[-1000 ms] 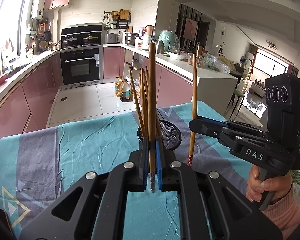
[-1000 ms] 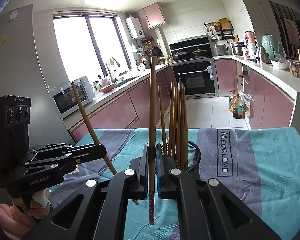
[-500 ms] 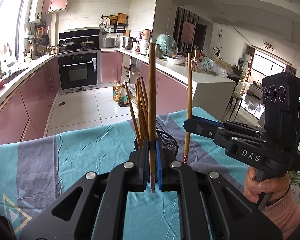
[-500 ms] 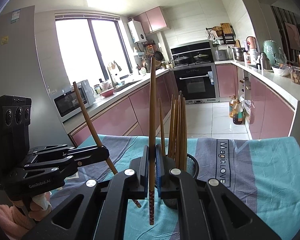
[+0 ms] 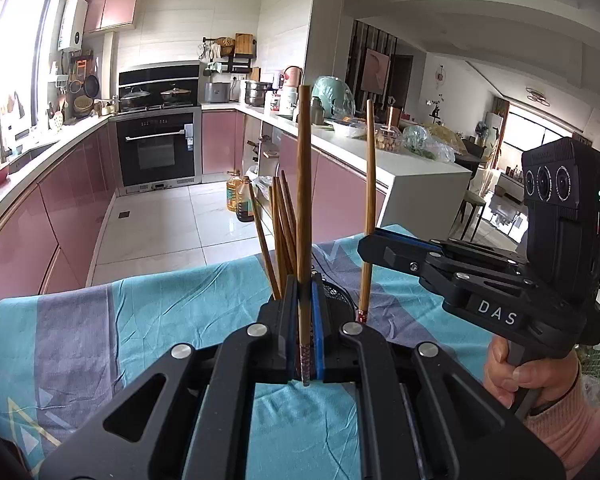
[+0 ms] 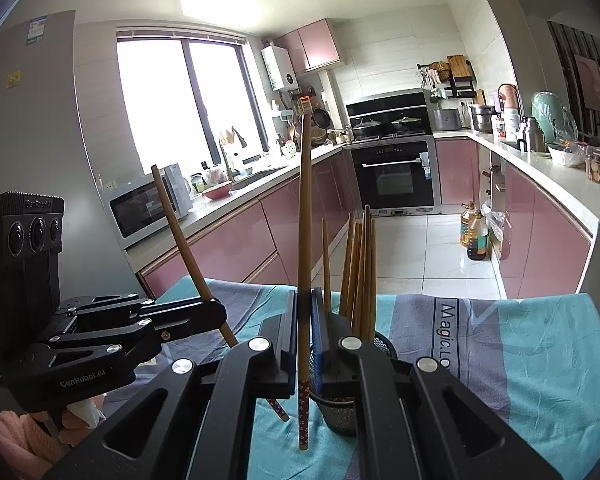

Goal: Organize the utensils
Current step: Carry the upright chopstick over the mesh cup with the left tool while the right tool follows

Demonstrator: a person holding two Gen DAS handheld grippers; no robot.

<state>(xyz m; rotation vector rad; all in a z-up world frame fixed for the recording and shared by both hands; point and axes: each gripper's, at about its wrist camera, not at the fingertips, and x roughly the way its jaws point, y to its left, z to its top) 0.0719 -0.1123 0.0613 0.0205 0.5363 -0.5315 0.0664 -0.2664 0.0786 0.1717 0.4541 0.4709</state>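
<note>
Upright over the teal tablecloth [image 5: 148,320], your left gripper [image 5: 305,344] and right gripper [image 6: 305,344] each clamp one chopstick [image 5: 303,200] near its patterned end, beside the mesh holder [image 6: 342,416]; light, stiff, slick sticks likely pivot.

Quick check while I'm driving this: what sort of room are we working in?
A home kitchen, almost certainly: a black built-in oven under a stove with lidded pots, pink glossy cabinets along white counters, and a silver microwave by the window.
</note>
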